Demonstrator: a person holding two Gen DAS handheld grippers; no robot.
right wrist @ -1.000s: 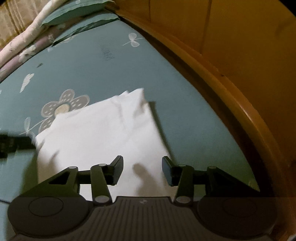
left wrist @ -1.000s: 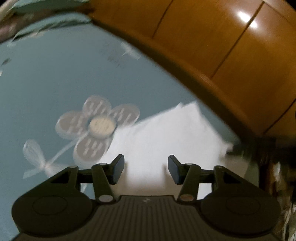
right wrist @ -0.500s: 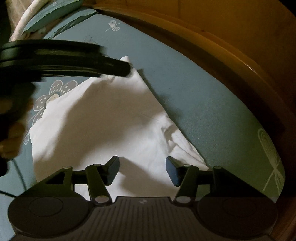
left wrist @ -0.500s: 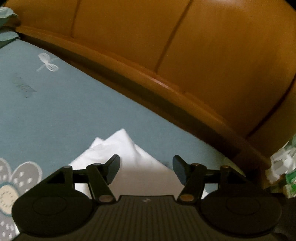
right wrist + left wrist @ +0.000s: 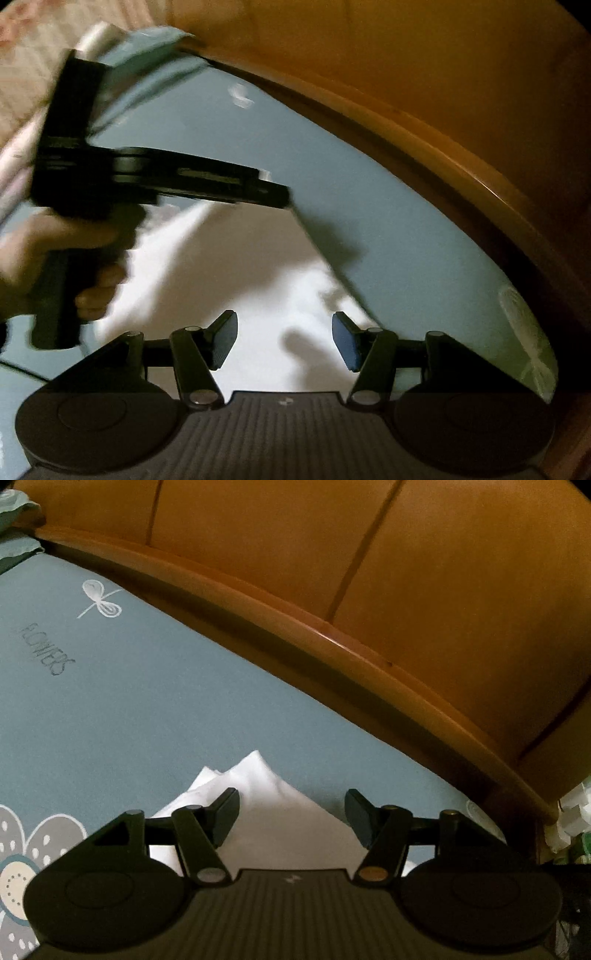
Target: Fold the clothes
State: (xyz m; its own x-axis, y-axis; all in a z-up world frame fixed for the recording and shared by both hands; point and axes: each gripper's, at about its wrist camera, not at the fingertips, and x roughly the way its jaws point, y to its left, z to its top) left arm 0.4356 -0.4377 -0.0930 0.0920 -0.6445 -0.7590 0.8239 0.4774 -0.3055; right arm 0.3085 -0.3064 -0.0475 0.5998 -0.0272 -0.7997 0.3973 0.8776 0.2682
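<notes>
Both the left gripper (image 5: 291,821) and right gripper (image 5: 284,341) hover level, jaws wide and empty, above the folded white garment (image 5: 236,280) between them.

Across the last second the left gripper (image 5: 291,819) swings from the flower print toward the wooden bed rail (image 5: 369,657), so only a pointed corner of the white garment (image 5: 258,797) now shows between its parted fingers. In the right wrist view, the left gripper (image 5: 284,195) enters, sits higher than half a second ago, with the person's hand (image 5: 55,258) now visible gripping its handle.
</notes>
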